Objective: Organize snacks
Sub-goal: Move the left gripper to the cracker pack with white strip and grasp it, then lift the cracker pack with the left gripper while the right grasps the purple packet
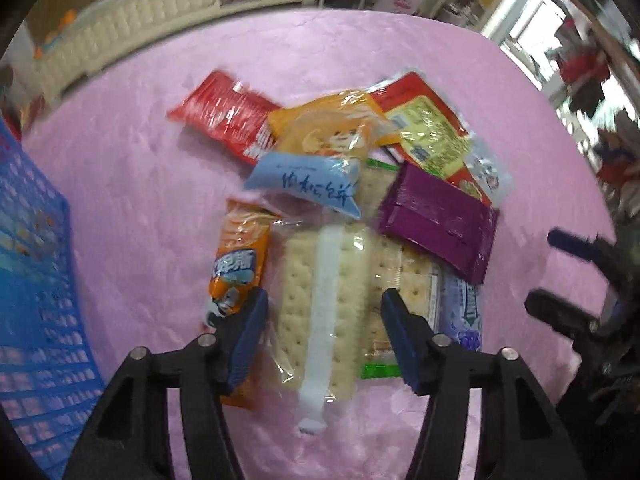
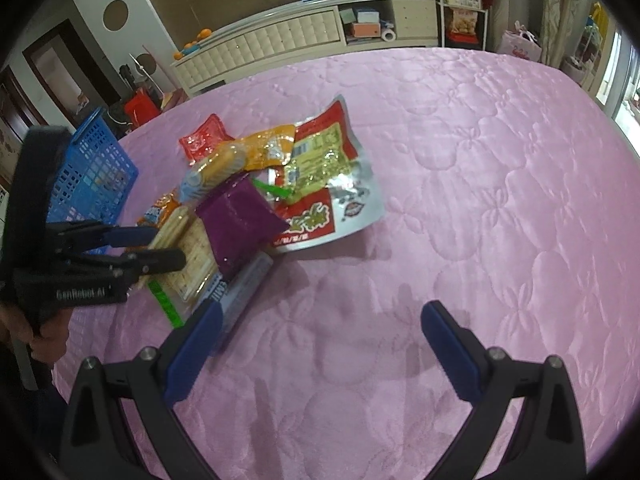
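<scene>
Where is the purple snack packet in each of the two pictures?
Left wrist view: purple packet, right of centre, over the cracker packs.
Right wrist view: purple packet, left of centre, in the pile.
Shared landmark: blue basket, at the left in both.

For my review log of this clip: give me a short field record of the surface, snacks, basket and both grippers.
surface: pink quilted cover
snacks: mixed packets in one loose pile, among them a purple packet
basket: blue basket at the left of the pile
left gripper: open, fingers either side of the clear cracker pack
right gripper: open, nothing between its fingers, over bare cover
</scene>
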The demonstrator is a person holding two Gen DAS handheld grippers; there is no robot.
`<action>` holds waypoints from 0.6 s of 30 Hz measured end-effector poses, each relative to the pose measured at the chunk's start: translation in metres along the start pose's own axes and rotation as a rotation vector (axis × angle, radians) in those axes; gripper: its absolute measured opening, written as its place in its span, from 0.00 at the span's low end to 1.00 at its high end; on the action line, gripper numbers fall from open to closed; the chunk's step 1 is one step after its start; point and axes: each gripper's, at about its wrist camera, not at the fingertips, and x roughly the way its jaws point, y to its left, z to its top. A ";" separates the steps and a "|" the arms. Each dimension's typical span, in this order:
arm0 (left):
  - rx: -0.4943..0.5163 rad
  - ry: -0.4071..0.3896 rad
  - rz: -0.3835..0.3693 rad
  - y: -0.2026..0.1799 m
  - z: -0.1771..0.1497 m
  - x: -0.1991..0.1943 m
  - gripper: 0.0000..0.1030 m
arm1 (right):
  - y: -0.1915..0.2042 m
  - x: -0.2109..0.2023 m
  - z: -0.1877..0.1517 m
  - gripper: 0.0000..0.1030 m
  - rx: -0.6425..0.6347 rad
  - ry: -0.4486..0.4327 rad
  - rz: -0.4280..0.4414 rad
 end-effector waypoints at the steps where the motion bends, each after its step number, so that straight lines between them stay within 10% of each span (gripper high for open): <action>1: -0.049 -0.003 -0.031 0.007 0.000 -0.001 0.55 | 0.000 0.000 0.000 0.98 0.001 0.000 0.001; 18: 0.000 -0.098 0.055 -0.011 -0.025 -0.035 0.39 | 0.013 -0.021 0.005 0.98 -0.039 -0.009 -0.011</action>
